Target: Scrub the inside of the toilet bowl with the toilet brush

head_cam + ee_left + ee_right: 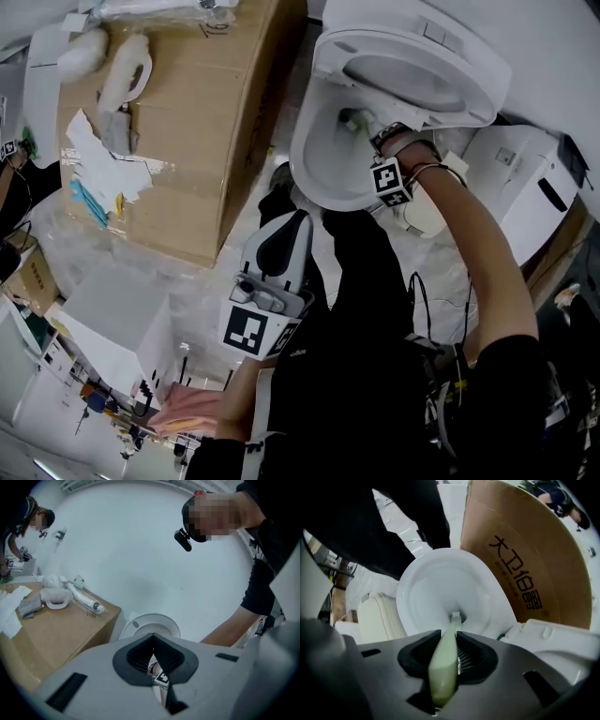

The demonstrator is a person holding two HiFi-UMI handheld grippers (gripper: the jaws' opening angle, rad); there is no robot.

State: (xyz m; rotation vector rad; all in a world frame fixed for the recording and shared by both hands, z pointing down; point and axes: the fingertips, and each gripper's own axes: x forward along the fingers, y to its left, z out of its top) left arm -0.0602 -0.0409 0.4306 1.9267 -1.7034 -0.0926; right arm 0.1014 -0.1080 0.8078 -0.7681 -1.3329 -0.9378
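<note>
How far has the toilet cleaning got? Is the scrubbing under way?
Done: the seat is up, and the right gripper is shut on the green toilet brush. In hand: the brush head sits low inside the toilet bowl. Left: the scrubbing; how much is clean doesn't show. The left gripper is shut, empty.

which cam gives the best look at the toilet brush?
Right gripper view: the toilet brush, its pale green handle clamped in the right gripper, runs down to its head in the toilet bowl. Head view shows only a greenish bit inside the bowl, beyond the gripper. Left gripper view doesn't show it.
</note>
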